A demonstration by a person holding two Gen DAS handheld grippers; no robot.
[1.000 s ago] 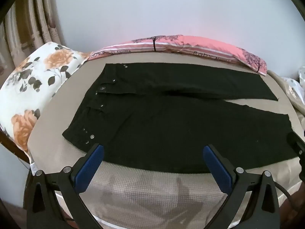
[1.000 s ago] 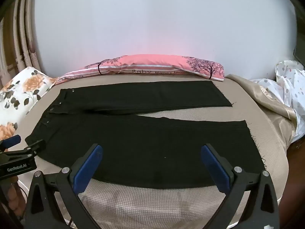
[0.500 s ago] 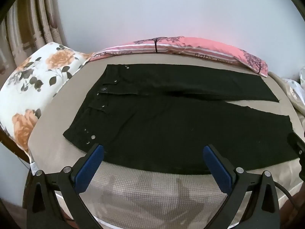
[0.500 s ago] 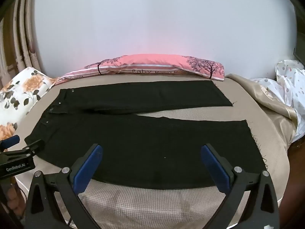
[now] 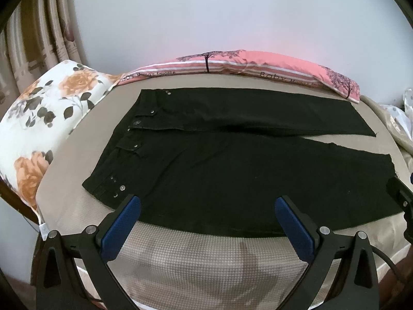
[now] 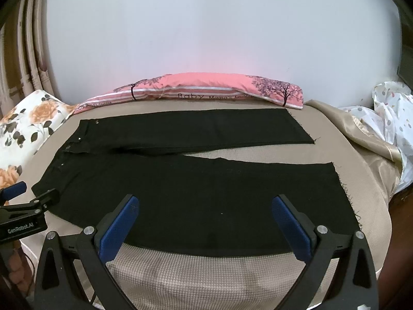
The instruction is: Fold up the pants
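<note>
I see black pants [image 5: 232, 175] flat on bed [image 5: 196, 261] | left gripper [image 5: 207, 217] spread apart, empty | right gripper [image 6: 205, 217] spread apart, empty

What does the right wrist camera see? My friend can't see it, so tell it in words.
Black pants lie flat and unfolded on a tan bed, waist to the left, legs apart. The right gripper hangs open over their near edge, with a pink pillow by the wall behind.

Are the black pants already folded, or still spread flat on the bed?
Spread flat. Both legs of the black pants lie apart, side by side, on the bed.
</note>
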